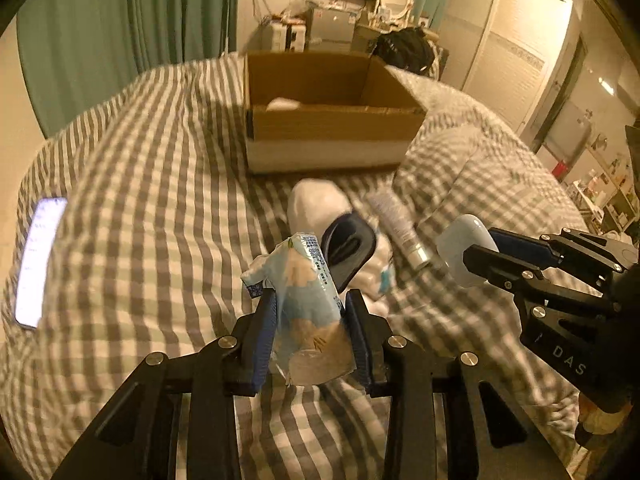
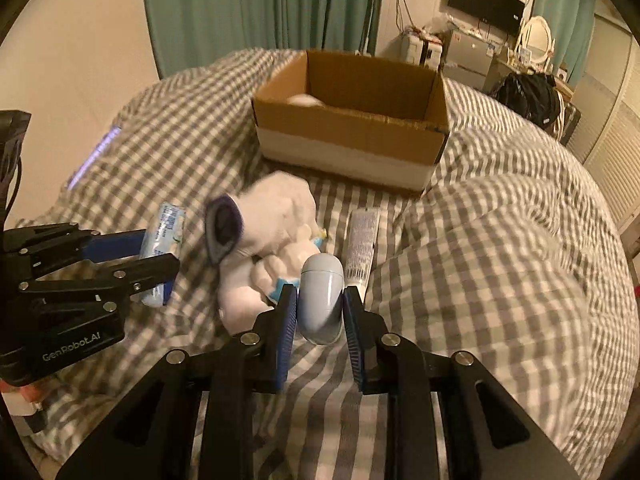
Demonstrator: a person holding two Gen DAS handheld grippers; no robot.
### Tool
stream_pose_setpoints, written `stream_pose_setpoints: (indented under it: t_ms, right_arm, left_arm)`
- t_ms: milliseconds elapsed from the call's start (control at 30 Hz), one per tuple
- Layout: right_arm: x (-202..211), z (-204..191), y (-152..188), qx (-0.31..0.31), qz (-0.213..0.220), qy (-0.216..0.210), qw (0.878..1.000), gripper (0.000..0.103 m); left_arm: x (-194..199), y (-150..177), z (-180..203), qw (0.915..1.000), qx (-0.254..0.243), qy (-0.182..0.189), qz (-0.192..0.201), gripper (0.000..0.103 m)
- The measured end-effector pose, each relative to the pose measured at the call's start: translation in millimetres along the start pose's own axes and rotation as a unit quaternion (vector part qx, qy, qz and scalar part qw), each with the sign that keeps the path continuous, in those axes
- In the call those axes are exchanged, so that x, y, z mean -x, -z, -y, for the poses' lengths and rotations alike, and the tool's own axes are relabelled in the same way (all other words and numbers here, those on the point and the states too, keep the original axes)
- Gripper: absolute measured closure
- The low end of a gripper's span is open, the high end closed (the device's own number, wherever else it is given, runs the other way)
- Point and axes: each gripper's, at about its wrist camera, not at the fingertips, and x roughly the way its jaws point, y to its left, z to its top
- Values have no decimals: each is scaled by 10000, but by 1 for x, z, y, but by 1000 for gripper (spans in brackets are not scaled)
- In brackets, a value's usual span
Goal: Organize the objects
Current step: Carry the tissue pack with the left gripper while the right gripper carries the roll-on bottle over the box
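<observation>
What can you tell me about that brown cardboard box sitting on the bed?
The brown cardboard box is an open-topped rectangular carton with a pale white band along the bottom of its near wall and a ragged upper edge. It stands upright on the grey-and-white checked bedcover, beyond the loose items, and nothing grips it. Inside, near its left corner, a white soft item peeks above the wall; the rest of the interior is hidden.

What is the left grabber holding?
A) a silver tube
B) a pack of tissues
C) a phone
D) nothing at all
B: the left grabber is squeezed shut on a light blue pack of tissues, lifted above the checked blanket, while the silver tube lies loose on the bed.
</observation>
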Motion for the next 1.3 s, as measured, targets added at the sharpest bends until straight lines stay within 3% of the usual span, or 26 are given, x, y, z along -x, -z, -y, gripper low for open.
stream_pose_setpoints:
  t_ms: [233,400,567,667,933,1100,1300]
  right_arm:
    - [53,-7,-23,161,545,46,9984,80]
    - [91,-6,-55,269,977,46,9948,80]
    - [108,3,-101,331,1319,-34,9907,80]
    - [105,12,-132,313,1472,-1,9886,80]
    - [52,46,-213,179,1405,79,9899,81]
    - [-9,71,-250,25,1163,47,9932,81]
    - [-93,99,-260,-196,706,-88,9973,81]
  left_arm:
    - [51,-38,3,9981,-158,129,589,69]
    - [78,-83,4,9936,-320,27,1081,69]
    - [73,-131,5,9900,-523,-248,1289,69]
    - [58,-161,-1,9900,-513,-231,1294,69]
    - [-11,-235,-22,9911,-432,-147,1252,69]
    - [-71,-253,-27,9941,-413,-109,998,68]
    - [-148,-257,-24,9959,-625,-187,631,68]
